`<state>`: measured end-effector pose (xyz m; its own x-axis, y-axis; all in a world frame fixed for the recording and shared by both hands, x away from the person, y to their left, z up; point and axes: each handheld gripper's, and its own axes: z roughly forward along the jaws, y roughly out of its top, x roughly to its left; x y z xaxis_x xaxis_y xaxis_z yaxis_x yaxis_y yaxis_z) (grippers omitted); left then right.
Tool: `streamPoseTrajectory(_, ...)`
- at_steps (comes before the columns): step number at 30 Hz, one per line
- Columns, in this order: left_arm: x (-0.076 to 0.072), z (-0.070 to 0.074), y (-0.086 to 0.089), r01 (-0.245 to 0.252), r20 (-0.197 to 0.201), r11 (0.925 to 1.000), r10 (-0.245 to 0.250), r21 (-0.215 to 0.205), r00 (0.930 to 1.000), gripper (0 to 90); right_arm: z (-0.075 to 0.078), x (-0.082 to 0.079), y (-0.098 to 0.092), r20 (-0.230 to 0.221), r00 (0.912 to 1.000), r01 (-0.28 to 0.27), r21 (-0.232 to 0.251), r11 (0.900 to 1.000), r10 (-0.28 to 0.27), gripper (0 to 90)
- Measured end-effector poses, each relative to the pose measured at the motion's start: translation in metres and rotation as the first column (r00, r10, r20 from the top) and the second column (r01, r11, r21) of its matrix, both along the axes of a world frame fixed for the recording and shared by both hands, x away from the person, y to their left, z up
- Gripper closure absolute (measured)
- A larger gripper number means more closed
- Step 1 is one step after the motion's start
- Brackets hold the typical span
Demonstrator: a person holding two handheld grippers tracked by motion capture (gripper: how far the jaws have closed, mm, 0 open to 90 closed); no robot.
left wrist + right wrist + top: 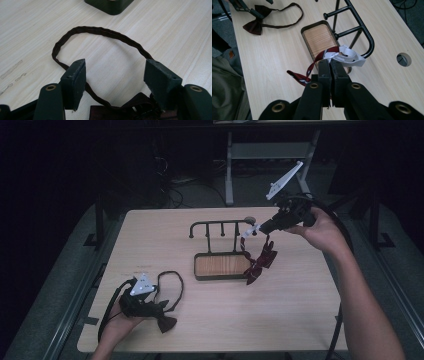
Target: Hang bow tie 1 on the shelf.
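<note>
Nearest the person, the left gripper (145, 306) rested low on the table (300, 320) with its jaws standing wide apart and pressing on nothing. Between and under them lay the dark bow tie (164, 321), its knot at the gripper's base and its thin neck strap (100, 31) looped out flat on the wood ahead. That tie looked light and limp; the strap would likely slide or bunch if nudged, so the thicker knot seemed the surer place to pinch.

Farther up the table, the right gripper (329, 65) had its jaws clamped tight on the white band (347, 56) of the striped red bow tie (260, 262), which hung from it beside the rack (220, 227). Being soft cloth, it drooped under its own weight, with the bow dangling at the tray's edge. Holding it by the band seemed sensible, since that loop is probably what must go over the rack's bar or one of its pegs; the slack cloth could swing or snag on a peg.

The rack was black metal with short pegs, standing on a small tray (220, 266) with a wooden floor. The tabletop was pale wood-grain laminate, smooth, with a round cable hole (404, 59) near its far edge. Beyond it the room was dark, with the grey legs of a stand (229, 170) and cables on the floor.
</note>
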<state>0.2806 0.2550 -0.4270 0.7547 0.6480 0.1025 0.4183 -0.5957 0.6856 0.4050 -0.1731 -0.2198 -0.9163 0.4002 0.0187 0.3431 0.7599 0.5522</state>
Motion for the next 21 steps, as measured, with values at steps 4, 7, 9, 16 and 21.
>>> streamPoseTrajectory(4, 0.000, -0.001, 0.000, 0.001, -0.001, 1.0000, -0.001, -0.002, 1.0000, 34.8, -0.005, 0.008, -0.002, -0.015, 0.9997, 0.018, -0.006, 1.000, -0.018, 87.5)
streamPoseTrajectory(7, 0.000, -0.001, -0.001, 0.001, 0.001, 1.0000, -0.001, -0.006, 1.0000, 34.8, -0.011, 0.014, -0.005, -0.030, 0.9989, 0.035, -0.014, 0.999, -0.035, 87.4)
streamPoseTrajectory(9, 0.000, -0.001, -0.001, 0.001, 0.001, 1.0000, -0.001, -0.007, 1.0000, 34.8, -0.014, 0.017, -0.007, -0.040, 0.9981, 0.047, -0.015, 0.999, -0.048, 87.4)
streamPoseTrajectory(16, 0.000, -0.001, -0.002, 0.004, -0.004, 1.0000, -0.004, 0.000, 1.0000, 34.8, -0.026, 0.027, -0.015, -0.070, 0.9932, 0.091, -0.030, 0.995, -0.093, 87.4)
streamPoseTrajectory(21, 0.000, -0.002, -0.002, 0.005, -0.006, 1.0000, -0.005, -0.001, 1.0000, 34.8, -0.033, 0.034, -0.016, -0.085, 0.9904, 0.105, -0.045, 0.993, -0.109, 87.3)
